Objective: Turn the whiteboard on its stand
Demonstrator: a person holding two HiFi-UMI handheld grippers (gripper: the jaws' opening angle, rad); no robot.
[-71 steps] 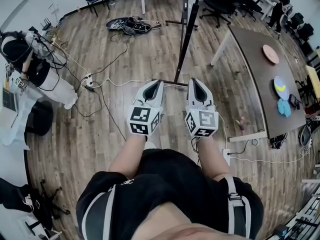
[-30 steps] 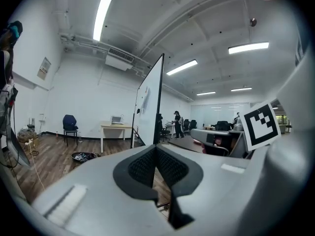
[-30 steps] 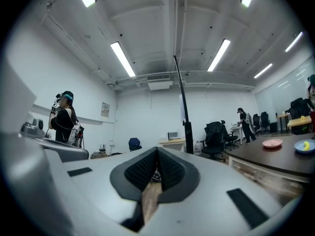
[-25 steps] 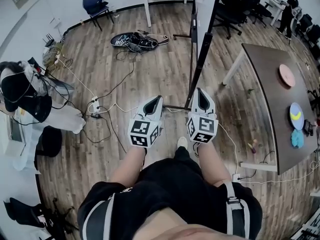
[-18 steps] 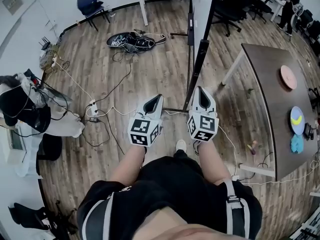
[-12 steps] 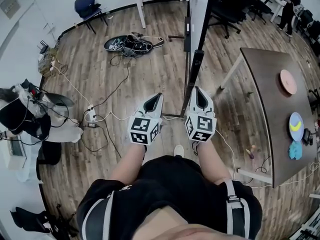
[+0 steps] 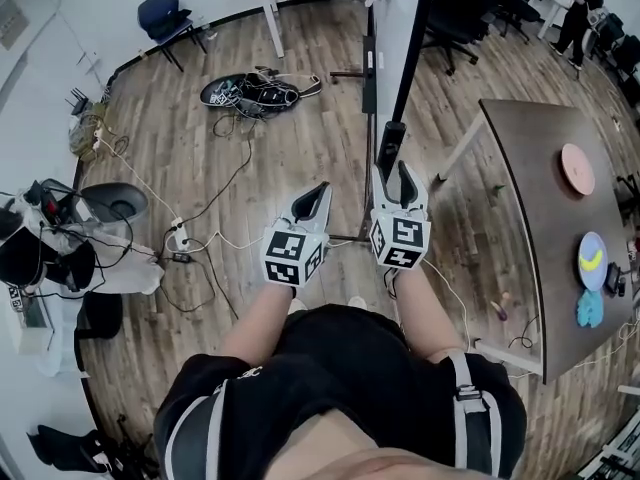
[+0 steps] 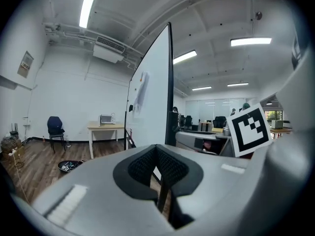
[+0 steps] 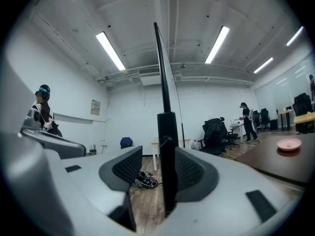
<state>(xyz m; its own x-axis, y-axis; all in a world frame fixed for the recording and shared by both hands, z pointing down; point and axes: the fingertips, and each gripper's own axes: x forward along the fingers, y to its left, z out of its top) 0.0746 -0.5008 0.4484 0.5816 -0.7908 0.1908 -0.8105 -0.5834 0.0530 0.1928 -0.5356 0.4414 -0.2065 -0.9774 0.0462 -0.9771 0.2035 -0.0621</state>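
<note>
Right tool is opening up, its jaws either side of the whiteboard's black side post, with a gap on the left pad's side. Left tool sits just beside it, clenched on nothing. The whiteboard stands upright on the wood floor, left of the dark worktop.
</note>
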